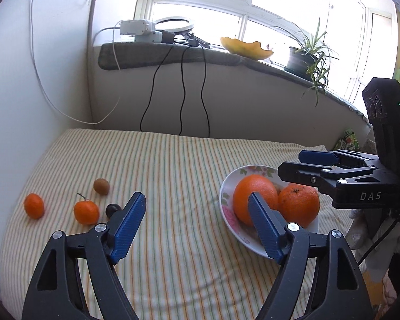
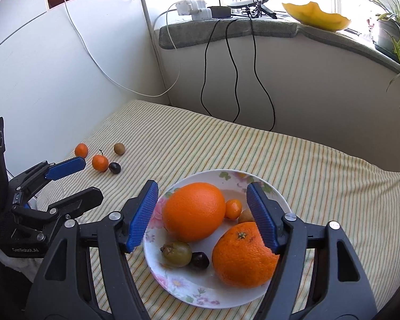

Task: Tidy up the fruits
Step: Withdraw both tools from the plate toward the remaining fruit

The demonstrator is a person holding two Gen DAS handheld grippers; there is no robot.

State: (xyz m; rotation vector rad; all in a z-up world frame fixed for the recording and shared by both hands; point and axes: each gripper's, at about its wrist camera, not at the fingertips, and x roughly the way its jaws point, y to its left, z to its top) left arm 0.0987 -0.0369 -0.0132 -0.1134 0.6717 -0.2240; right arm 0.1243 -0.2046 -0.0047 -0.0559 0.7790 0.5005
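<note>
Both grippers, left gripper (image 1: 197,221) and right gripper (image 2: 202,213), gape wide, holding nothing; right hangs over the plate (image 2: 200,297) of oranges, loose fruit beyond on the striped cloth (image 2: 320,165).

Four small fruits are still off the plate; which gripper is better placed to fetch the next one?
Probably the left gripper: open, empty, close to the dark plum and tangerine. The right gripper hangs over the plate.

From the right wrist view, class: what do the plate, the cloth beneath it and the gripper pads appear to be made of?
Plate: probably glazed ceramic, perhaps melamine; glossy white with printed flowers.
Striped cloth: woven fabric, matte; it dips softly around the plate, so something padded lies beneath.
Right gripper pads: blue, finely ribbed, likely rubber or plastic, on black rigid plastic-looking arms with metal pins.
</note>
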